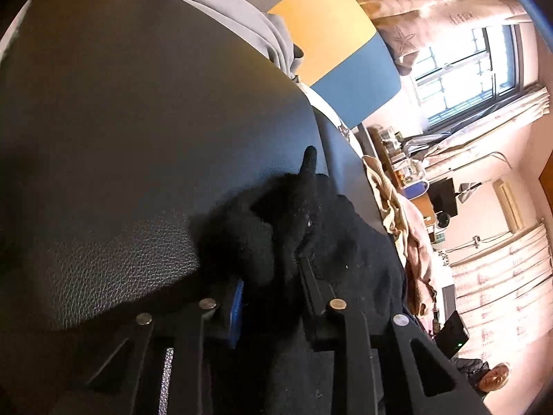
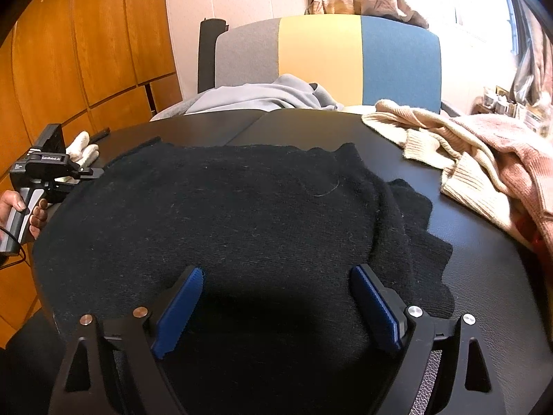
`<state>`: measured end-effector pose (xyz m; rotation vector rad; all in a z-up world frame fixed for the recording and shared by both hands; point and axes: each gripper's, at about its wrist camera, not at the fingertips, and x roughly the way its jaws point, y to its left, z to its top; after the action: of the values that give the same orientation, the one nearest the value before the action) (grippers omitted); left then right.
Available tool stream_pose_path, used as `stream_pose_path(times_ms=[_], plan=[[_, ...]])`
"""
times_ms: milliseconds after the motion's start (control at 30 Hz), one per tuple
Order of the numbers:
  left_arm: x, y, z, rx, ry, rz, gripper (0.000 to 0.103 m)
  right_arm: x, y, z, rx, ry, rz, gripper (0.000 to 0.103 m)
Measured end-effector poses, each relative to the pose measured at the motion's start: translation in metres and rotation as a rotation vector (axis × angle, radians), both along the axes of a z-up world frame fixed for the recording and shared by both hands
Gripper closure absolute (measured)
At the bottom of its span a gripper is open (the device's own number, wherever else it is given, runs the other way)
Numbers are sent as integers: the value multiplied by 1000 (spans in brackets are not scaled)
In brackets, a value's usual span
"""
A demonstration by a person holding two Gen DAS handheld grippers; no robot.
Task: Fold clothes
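Observation:
A black knitted sweater (image 2: 242, 214) lies spread flat on the black leather table (image 2: 484, 269). My right gripper (image 2: 276, 276) is open, its blue pads (image 2: 179, 307) hovering over the sweater's near edge. My left gripper (image 1: 273, 269) is shut on a bunched edge of the black sweater (image 1: 276, 228) at the table's left side. In the right wrist view the left gripper's body (image 2: 45, 169) shows in a hand at the sweater's far left edge.
A cream and pink pile of knitwear (image 2: 477, 159) lies on the table's right side. A grey garment (image 2: 262, 97) lies behind the table, before a grey, yellow and blue chair back (image 2: 328, 55). A wooden wardrobe (image 2: 86, 52) stands at left.

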<state>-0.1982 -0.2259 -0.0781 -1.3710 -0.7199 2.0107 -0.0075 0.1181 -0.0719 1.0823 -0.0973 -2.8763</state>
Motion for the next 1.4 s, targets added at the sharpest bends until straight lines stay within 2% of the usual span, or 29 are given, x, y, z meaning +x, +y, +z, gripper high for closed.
stream_pose_path(times_ms=[100,167,200,233,267,333,433,533,600,733,800,933,1167,1233,1400], plan=[[-6,5,7,-12,8,2,82,-3,-1,2,-13,-29,31,8],[-10,3,14,9,11,14,82,-9,0,10,-21,-99,69,10],[-12,1,16,15,16,20,83,-9,4,17,-45,-114,85,14],[-12,-1,20,22,28,26,83,-9,7,24,-68,-127,101,26],[-13,-2,25,23,40,28,83,-7,13,32,-83,-128,123,33],[-19,-3,34,2,58,34,83,-6,21,46,-74,-140,167,34],[-28,-3,42,-31,63,32,83,-11,23,56,-5,-196,254,52],[-31,-1,49,-62,71,27,83,-21,19,58,54,-237,327,62],[-32,0,55,-65,73,22,83,-30,13,53,121,-281,383,63],[-30,1,69,-50,78,6,83,-45,15,29,189,-391,458,63],[-27,4,77,-26,86,-5,83,-50,21,20,180,-423,473,62],[-13,15,92,57,81,-14,84,-52,28,12,157,-399,495,60],[12,51,126,168,66,-5,88,-44,42,7,88,-324,462,57],[19,67,136,185,62,1,90,-41,45,6,72,-301,452,57],[32,115,147,155,36,-5,91,-36,49,3,49,-261,442,54]])
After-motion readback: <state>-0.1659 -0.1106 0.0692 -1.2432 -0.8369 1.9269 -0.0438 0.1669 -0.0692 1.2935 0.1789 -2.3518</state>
